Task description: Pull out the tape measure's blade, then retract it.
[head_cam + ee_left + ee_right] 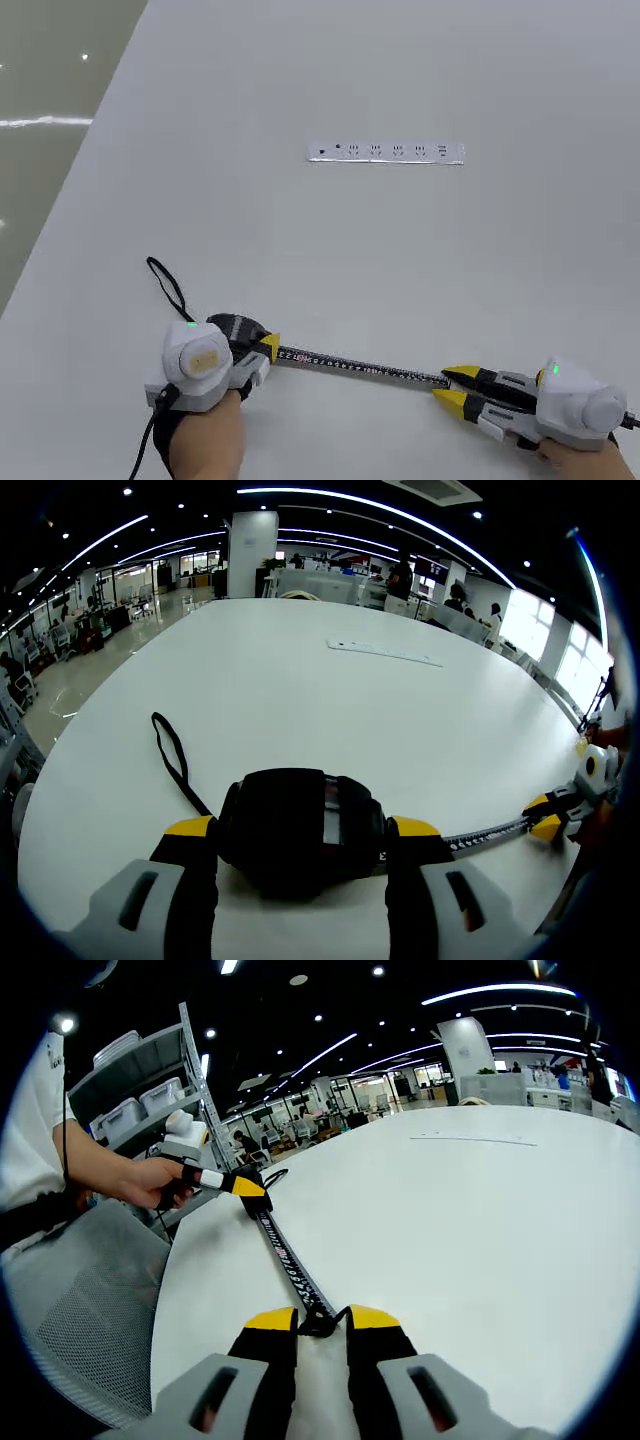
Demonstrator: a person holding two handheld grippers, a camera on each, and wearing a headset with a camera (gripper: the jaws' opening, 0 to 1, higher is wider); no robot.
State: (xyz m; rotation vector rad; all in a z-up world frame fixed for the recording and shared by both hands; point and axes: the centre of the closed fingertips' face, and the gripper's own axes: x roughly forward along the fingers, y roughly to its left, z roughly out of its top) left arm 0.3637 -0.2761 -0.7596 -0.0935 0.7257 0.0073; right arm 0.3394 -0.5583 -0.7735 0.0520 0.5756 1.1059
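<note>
Tape measure case [295, 825] by the table's [400, 250] near edge, squeezed by left gripper [302, 828] to stop sliding. Blade [360, 367] stretched out flat, tip pinched tight by right gripper [322, 1318] for pulling.

Smooth matt white on the table [420, 250], with only a soft sheen toward the top of the head view. Black plastic on the tape measure [300, 805], mostly matt and rubbery-looking, with a glossier panel at its middle in the left gripper view. Dark blade [360, 367], thin, faintly shiny, printed with pale marks. Black strap [168, 287], cord-like, seemingly woven. Hard plastic on the left gripper [300, 828] and right gripper [322, 1318]: satin white shells, black jaws, matt yellow tips. Smooth white plastic on the power strip [385, 152]. Glossy, light-reflecting floor [50, 110] at upper left of the head view. Grey mesh cloth [90, 1290] at lower left of the right gripper view.
</note>
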